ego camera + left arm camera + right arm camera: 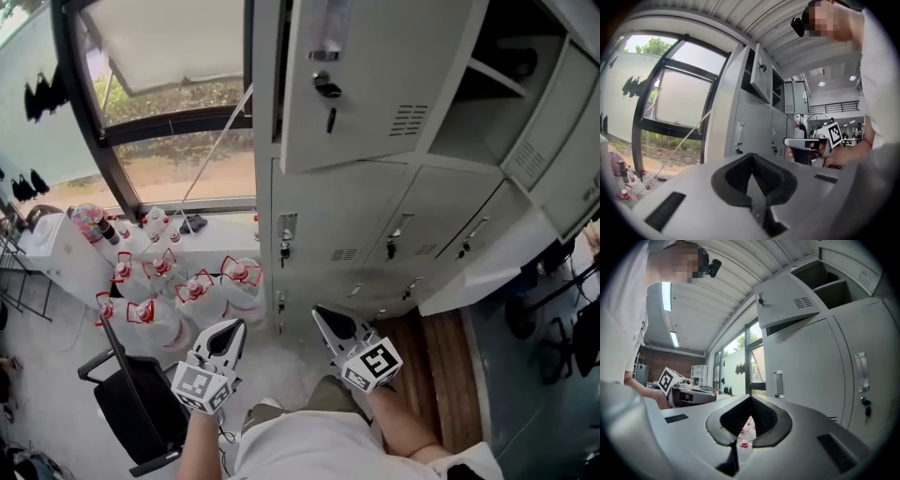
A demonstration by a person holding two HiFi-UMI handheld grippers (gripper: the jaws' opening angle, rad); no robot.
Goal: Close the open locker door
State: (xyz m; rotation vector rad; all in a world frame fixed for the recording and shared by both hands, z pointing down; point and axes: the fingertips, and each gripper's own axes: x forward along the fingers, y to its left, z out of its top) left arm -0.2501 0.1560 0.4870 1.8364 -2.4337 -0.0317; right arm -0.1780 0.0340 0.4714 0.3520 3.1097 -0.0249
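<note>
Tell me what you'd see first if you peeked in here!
Probably the open locker door, swung out at the top of the grey lockers. Next, the bunch of red-capped bottles under the window, left of the lockers. Low in the head view, the left gripper and right gripper are both shut and empty.

The pale grey sheet-metal locker door [394, 80] in the upper row stands swung out from its dark, shelved compartment. Its face carries a handle plate, a dark latch knob and a small block of vent slits. It hangs above and ahead of the left gripper [234, 328] and right gripper [322, 317], well apart from both.
</note>
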